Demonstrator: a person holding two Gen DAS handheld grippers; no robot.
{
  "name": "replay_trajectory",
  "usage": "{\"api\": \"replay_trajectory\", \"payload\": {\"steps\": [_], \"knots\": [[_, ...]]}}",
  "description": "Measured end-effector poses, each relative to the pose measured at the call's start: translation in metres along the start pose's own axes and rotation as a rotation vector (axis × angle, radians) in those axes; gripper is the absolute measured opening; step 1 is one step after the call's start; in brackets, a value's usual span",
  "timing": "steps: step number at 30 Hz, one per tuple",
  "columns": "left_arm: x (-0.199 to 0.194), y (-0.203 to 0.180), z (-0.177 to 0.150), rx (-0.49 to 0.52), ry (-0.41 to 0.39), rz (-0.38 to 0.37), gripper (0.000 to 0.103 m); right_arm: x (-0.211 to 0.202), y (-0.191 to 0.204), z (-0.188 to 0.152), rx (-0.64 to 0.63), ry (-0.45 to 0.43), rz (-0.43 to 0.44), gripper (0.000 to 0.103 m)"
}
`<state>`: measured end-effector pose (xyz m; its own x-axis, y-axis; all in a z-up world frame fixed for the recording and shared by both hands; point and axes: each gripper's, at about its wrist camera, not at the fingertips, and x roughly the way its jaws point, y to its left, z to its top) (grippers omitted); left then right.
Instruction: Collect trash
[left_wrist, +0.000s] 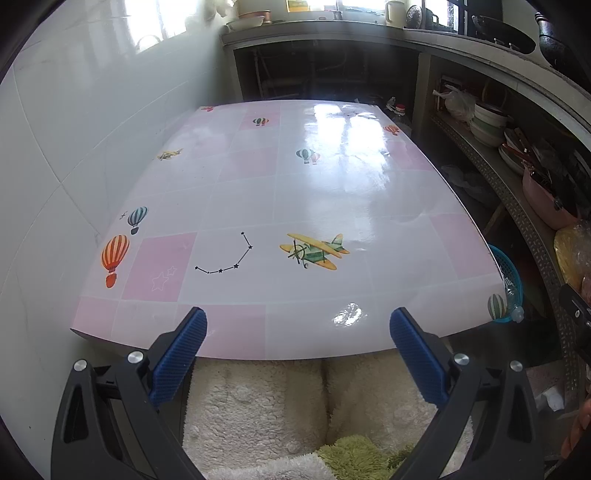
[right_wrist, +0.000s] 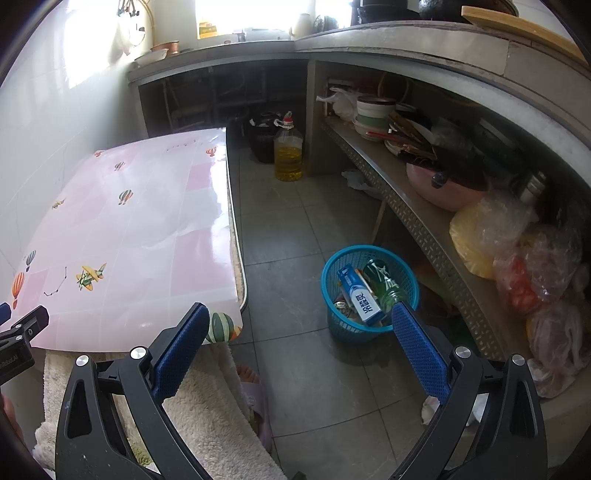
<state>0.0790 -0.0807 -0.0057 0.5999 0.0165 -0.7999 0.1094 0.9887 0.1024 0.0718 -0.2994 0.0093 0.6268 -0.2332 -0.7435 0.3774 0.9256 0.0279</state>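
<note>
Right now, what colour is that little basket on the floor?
Blue; the basket shows best in the right wrist view.

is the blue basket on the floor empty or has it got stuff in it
Not empty. The blue basket holds a blue-and-white carton, a green bottle and what looks like a can, all leaning below its rim.

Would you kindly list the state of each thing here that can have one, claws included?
Left claw: open, holding nothing, at the table's near edge.
Right claw: open, holding nothing, above the floor.
Blue basket: upright on the floor, holding trash.
Carton: leaning inside the basket.
Green bottle: lying tilted inside the basket.
Table: nothing on its patterned top.
Oil bottle: upright on the floor, capped, partly full.
</note>
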Motion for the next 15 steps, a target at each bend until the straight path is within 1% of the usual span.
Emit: {"api": "replay_trajectory", "payload": {"steps": [15], "knots": [[0.0014,0.0041,0.0016,-0.011,0.004,0.000,0.097,-0.0012,0.0032,0.0015,0.002,-0.003,-0.003,0.095]]}}
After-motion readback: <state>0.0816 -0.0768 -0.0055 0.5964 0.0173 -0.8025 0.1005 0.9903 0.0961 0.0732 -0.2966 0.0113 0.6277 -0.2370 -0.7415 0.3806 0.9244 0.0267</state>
